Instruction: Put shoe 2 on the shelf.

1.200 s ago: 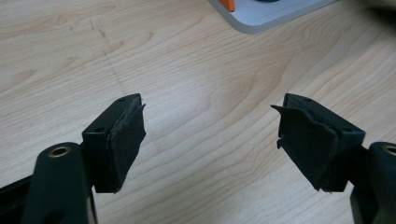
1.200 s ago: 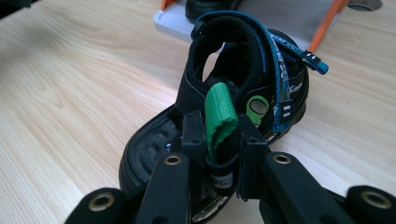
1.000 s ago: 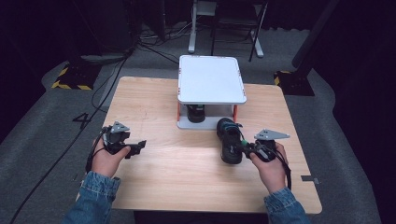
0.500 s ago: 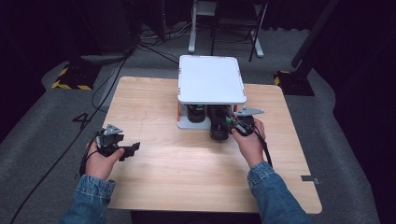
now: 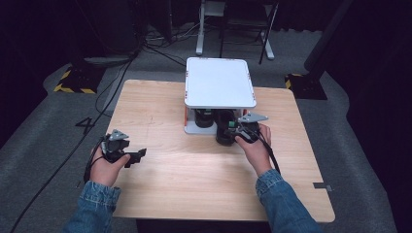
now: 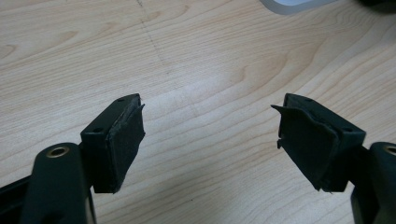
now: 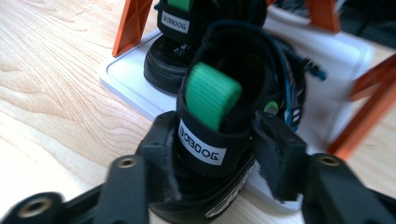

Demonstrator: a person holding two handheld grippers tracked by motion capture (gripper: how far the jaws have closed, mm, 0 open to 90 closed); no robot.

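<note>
Your right gripper point(image 7: 212, 154) has just been spreading its fingers point(image 7: 280, 154), and the black shoe point(image 7: 224, 121) sits between them by its heel, toe pointing away toward the white rack point(image 5: 221, 90), so you can't quite tell whether the pads have let go. The shoe stands half on the rack's lower tray point(image 7: 116, 70), just beside the second shoe point(image 7: 175, 42). Your left gripper point(image 6: 210, 140), fingers spread and empty, hovers over the desk point(image 5: 160, 126) well apart from the rack, so the right is nearer.
</note>
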